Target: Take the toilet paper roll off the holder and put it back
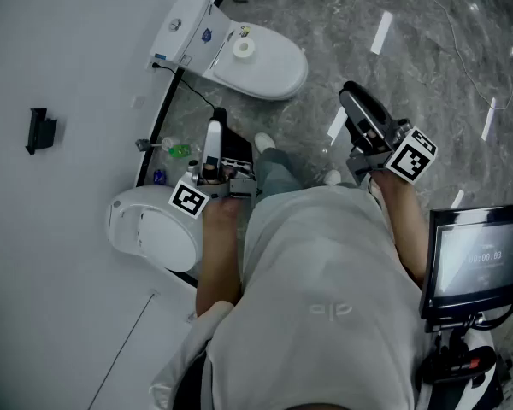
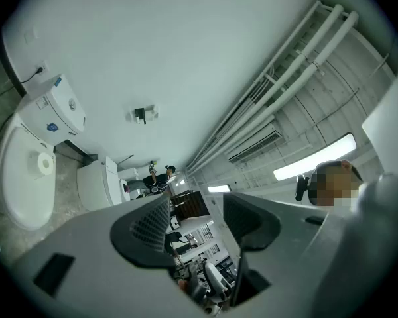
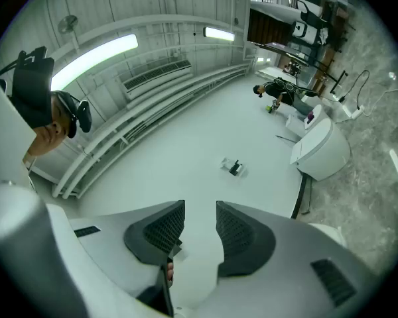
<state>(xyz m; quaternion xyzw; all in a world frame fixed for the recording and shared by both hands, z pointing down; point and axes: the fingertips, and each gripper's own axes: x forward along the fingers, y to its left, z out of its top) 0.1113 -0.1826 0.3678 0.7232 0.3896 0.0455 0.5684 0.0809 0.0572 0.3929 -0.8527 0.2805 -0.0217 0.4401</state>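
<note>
Toilet paper roll (image 1: 245, 48) sits on end on the closed lid of the far toilet (image 1: 278, 73), well apart from the black holder (image 1: 39, 131) on the white wall at left. Left gripper (image 1: 215, 126) and right gripper (image 1: 352, 99) hang near the person's body. Both have their jaws parted with nothing between them, the right pair narrower.

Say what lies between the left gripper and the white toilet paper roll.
Head view: only grey marble floor, then white toilet lid, between left gripper and paper roll.
</note>
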